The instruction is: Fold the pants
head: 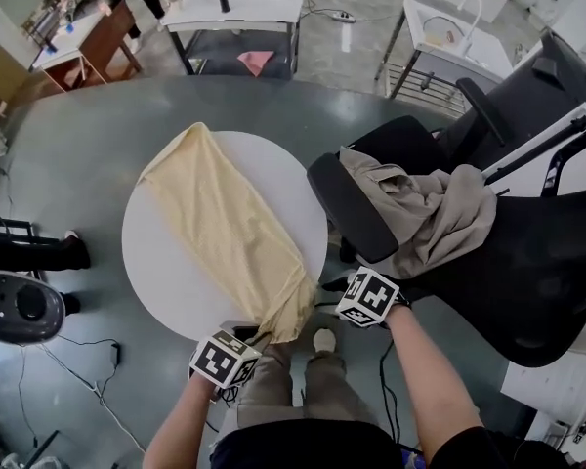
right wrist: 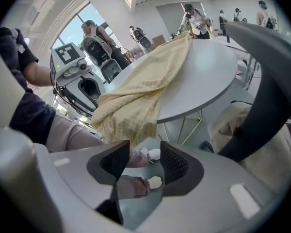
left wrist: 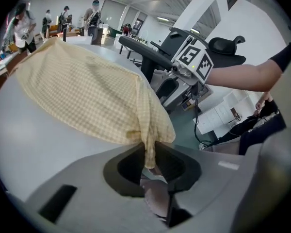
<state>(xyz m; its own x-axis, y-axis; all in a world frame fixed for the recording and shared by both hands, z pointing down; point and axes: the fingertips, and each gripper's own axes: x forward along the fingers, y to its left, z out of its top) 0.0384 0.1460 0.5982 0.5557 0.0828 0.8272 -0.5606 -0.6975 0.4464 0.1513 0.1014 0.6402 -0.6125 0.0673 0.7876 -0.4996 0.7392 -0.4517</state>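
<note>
Left tongs (left wrist: 150, 161) pinch the hanging end of my yellow pants (head: 225, 223). The pants lie lengthwise across the round white surface (head: 161, 262), with that end draped over its near edge. Right tongs (right wrist: 144, 160) are spread and empty, just off that same edge beside the cloth.

The left forearm (head: 181, 420) and the right forearm (head: 422, 369) both reach forward from the bottom of the head view, bare to the wrist. Each hand tips its tool steeply downward. The left gripper (left wrist: 149, 155) has its jaws drawn close and seems to pinch a hanging edge of the pants (left wrist: 87, 93). The right gripper (right wrist: 144, 160), level with it and a little apart, holds its jaws spread with nothing between them.
</note>
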